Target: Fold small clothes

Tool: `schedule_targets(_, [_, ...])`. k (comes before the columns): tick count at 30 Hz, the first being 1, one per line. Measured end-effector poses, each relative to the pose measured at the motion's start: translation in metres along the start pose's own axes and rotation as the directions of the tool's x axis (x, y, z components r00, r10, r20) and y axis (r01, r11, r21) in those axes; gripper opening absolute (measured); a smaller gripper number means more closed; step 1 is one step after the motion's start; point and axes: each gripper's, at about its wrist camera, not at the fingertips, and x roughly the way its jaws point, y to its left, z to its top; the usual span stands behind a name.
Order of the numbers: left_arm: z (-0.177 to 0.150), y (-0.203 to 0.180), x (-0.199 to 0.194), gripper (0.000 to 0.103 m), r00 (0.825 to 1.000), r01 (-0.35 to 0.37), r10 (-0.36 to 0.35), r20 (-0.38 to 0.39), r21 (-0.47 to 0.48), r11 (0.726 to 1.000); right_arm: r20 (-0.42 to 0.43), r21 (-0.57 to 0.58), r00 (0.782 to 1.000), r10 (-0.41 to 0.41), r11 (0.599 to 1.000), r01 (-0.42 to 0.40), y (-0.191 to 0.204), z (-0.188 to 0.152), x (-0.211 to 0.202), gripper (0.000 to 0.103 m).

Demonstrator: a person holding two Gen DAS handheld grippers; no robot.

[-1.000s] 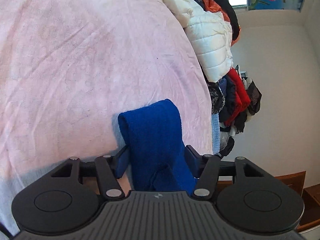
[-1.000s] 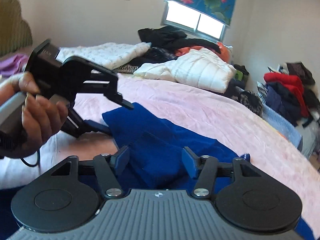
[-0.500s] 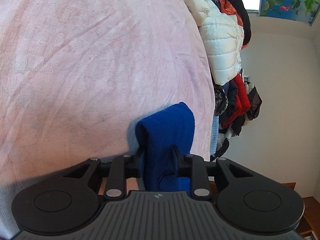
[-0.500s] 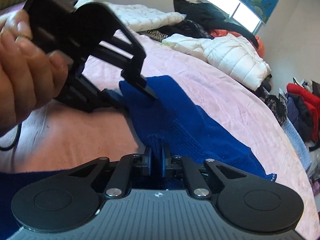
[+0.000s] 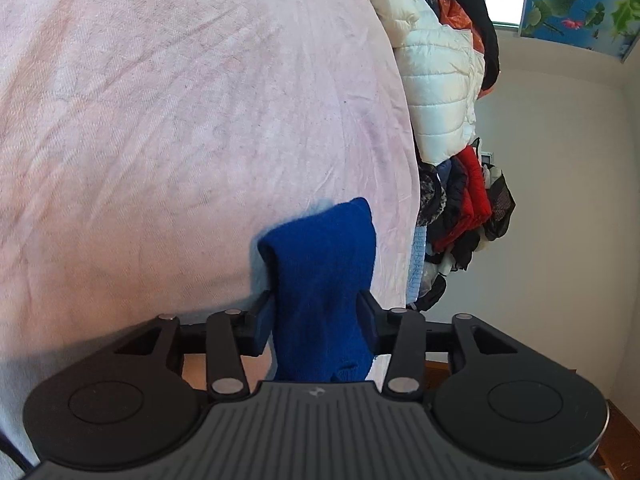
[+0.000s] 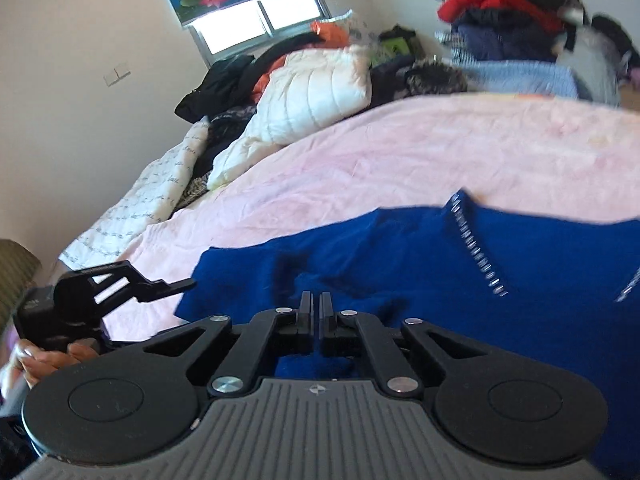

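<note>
A blue knit garment (image 6: 440, 264) with a silver-studded neckline lies spread on the pink bed sheet (image 6: 400, 160). My right gripper (image 6: 316, 300) is shut on a pinch of its blue cloth, fingers together, with more of it bunched under them. In the left wrist view a thick fold of the same garment (image 5: 324, 280) sticks out between the fingers of my left gripper (image 5: 316, 316). Its jaws are opening and the fold sits loosely between the pads. From the right wrist view, a hand (image 6: 52, 360) holds that left gripper, its upper finger (image 6: 176, 286) over the garment's left corner.
A white puffer jacket (image 6: 316, 88) and dark and orange clothes are piled at the head of the bed under the window (image 6: 256, 20). A white printed quilt (image 6: 152, 188) lies at the left. A heap of red and dark clothes (image 6: 500, 4) stands beyond the bed's far edge.
My right gripper shut on a fold of the blue garment, rolled, and moved away from the left gripper. My left gripper squeezed its fold, then widened again.
</note>
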Motion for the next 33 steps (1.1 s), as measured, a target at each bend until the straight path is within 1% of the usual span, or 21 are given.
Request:
schedule_targets(1, [-0.002,-0.001,-0.001,0.054,1.000,0.003,-0.003,0.003,0.014,1.000,0.035,-0.037,0.999,-0.019,0.999,0.020,-0.002,0.001,-0.014,0.004])
schedule_targets(4, [-0.004,-0.002,0.001,0.054,1.000,-0.008,0.007,0.019,0.029,1.000,0.056,-0.016,0.998,-0.028,0.999,0.029,-0.019,0.004,-0.032,0.004])
schedule_targets(5, [-0.005,-0.002,0.003,0.054,1.000,-0.008,0.007,0.026,0.024,1.000,0.048,-0.025,0.998,-0.041,0.999,0.043,-0.020,0.003,-0.032,0.009])
schedule_targets(6, [-0.006,-0.003,0.004,0.054,0.999,-0.007,0.006,0.033,0.024,1.000,0.026,-0.049,0.999,-0.044,0.998,0.045,-0.017,0.003,-0.028,0.017])
schedule_targets(7, [-0.007,-0.004,0.005,0.054,0.999,-0.011,0.010,0.040,0.028,1.000,-0.006,-0.087,0.998,-0.057,0.995,0.056,-0.009,0.002,-0.021,0.021])
schedule_targets(8, [-0.008,-0.005,0.005,0.054,0.999,-0.015,0.013,0.044,0.037,0.999,-0.034,-0.141,0.998,-0.061,0.988,0.056,0.001,-0.001,-0.013,0.027])
schedule_targets(10, [-0.008,-0.006,0.006,0.054,0.999,-0.018,0.016,0.046,0.051,0.999,-0.059,-0.300,0.997,-0.044,0.954,0.024,0.032,-0.008,0.006,0.028])
schedule_targets(13, [-0.008,-0.005,0.006,0.054,0.999,-0.016,0.014,0.046,0.049,0.999,-0.070,-0.456,0.995,-0.064,0.890,0.025,0.065,-0.018,0.028,0.026])
schedule_targets(16, [-0.008,-0.005,0.006,0.054,0.999,-0.016,0.014,0.045,0.051,0.999,-0.073,-0.526,0.993,-0.091,0.850,0.039,0.083,-0.020,0.048,0.029])
schedule_targets(18, [-0.008,-0.005,0.006,0.054,0.999,-0.016,0.013,0.044,0.059,0.998,-0.089,-0.554,0.989,-0.118,0.831,0.049,0.089,-0.022,0.060,0.038])
schedule_targets(19, [-0.009,-0.004,0.006,0.054,0.999,-0.015,0.013,0.045,0.062,0.998,-0.098,-0.568,0.986,-0.135,0.821,0.055,0.090,-0.022,0.066,0.038])
schedule_targets(21, [-0.009,-0.004,0.005,0.054,0.999,-0.012,0.009,0.042,0.067,0.998,-0.091,-0.585,0.978,-0.188,0.805,0.100,0.089,-0.023,0.077,0.037])
schedule_targets(22, [-0.009,-0.003,0.005,0.054,0.999,-0.008,0.005,0.040,0.069,0.998,-0.096,-0.574,0.976,-0.198,0.812,0.109,0.087,-0.023,0.079,0.032])
schedule_targets(23, [-0.009,-0.003,0.005,0.054,0.999,-0.004,0.002,0.038,0.070,0.998,-0.105,-0.547,0.973,-0.203,0.829,0.114,0.083,-0.021,0.081,0.016])
schedule_targets(24, [-0.008,-0.003,0.005,0.054,0.999,0.000,-0.002,0.034,0.071,0.997,-0.127,-0.516,0.973,-0.190,0.851,0.099,0.079,-0.019,0.082,0.010])
schedule_targets(26, [-0.008,-0.002,0.004,0.054,1.000,0.005,-0.007,0.030,0.068,0.998,-0.135,-0.456,0.976,-0.173,0.885,0.094,0.072,-0.014,0.077,0.007])
schedule_targets(27, [-0.008,-0.001,0.003,0.054,1.000,0.007,-0.009,0.028,0.067,0.998,-0.138,-0.412,0.978,-0.159,0.907,0.090,0.068,-0.010,0.074,0.007])
schedule_targets(28, [-0.007,-0.001,0.004,0.054,1.000,0.007,-0.009,0.028,0.066,0.998,-0.152,-0.324,0.982,-0.116,0.944,0.061,0.059,-0.004,0.068,0.007])
schedule_targets(29, [-0.007,-0.001,0.003,0.054,1.000,0.008,-0.010,0.029,0.068,0.998,-0.162,-0.253,0.983,-0.084,0.967,0.041,0.051,0.000,0.064,0.006])
schedule_targets(32, [-0.008,0.000,0.002,0.055,0.999,0.010,-0.012,0.034,0.043,0.999,-0.126,-0.101,0.991,-0.044,0.994,0.031,0.030,0.007,0.048,0.005])
schedule_targets(33, [-0.008,0.000,0.002,0.056,0.999,0.014,-0.015,0.033,0.029,1.000,-0.099,-0.037,0.994,-0.033,0.999,0.030,0.020,0.010,0.041,0.006])
